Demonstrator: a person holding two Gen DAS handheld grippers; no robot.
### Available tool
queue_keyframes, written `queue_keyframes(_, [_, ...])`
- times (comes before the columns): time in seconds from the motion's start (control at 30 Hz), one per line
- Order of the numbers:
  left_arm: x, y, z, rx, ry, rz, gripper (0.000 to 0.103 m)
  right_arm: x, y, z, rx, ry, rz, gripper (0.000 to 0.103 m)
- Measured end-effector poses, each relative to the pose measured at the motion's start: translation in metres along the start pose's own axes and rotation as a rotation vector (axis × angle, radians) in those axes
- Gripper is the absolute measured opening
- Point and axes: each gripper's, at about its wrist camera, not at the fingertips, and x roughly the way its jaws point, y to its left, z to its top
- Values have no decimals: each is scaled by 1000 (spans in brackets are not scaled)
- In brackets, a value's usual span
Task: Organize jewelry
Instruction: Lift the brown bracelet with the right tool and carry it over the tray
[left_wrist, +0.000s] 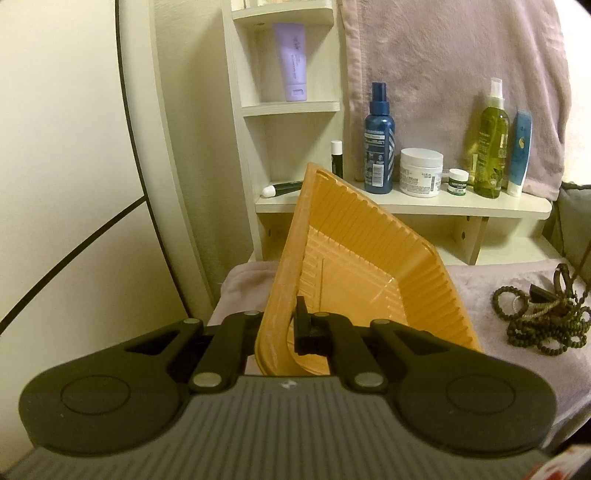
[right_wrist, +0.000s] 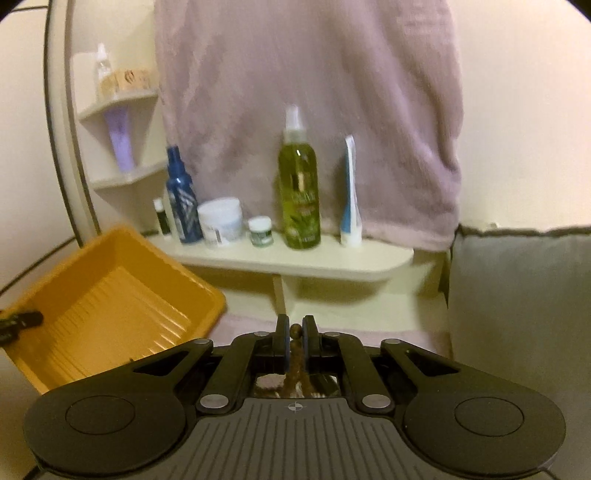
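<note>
You're pinching the beads w/ the right gripper: its fingers are clamped on one brown bead, and the strand is hanging straight down between them, so its long axis is running vertical from the grip pt. The beads are looking light, limp and a bit slick; they'll be swinging and can slip thru, so you're best gripping across a bead, not the cord.

Your left gripper is clamping the tray by its near rim, fingers shut on the wall. It's thin ribbed plastic, light and fairly stiff (likely flexing at the rim). You're tilting it, open side facing right toward the pile, which is still lying tangled on the cloth just beside the tray.
</note>
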Motion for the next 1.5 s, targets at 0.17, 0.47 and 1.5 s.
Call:
queue_keyframes(0.17, [0,0,0,-11,-5,-5,6,-8,5,11,-2,-27,25,6])
queue_keyframes(0.47, [-1,0,2,-8,-4,-17,6,-29,13,37,-17,-101,50,6])
queue_keyframes(1.5, [1,5,0,-33,2,-25,6,32,139,94,-227,-107,383,6])
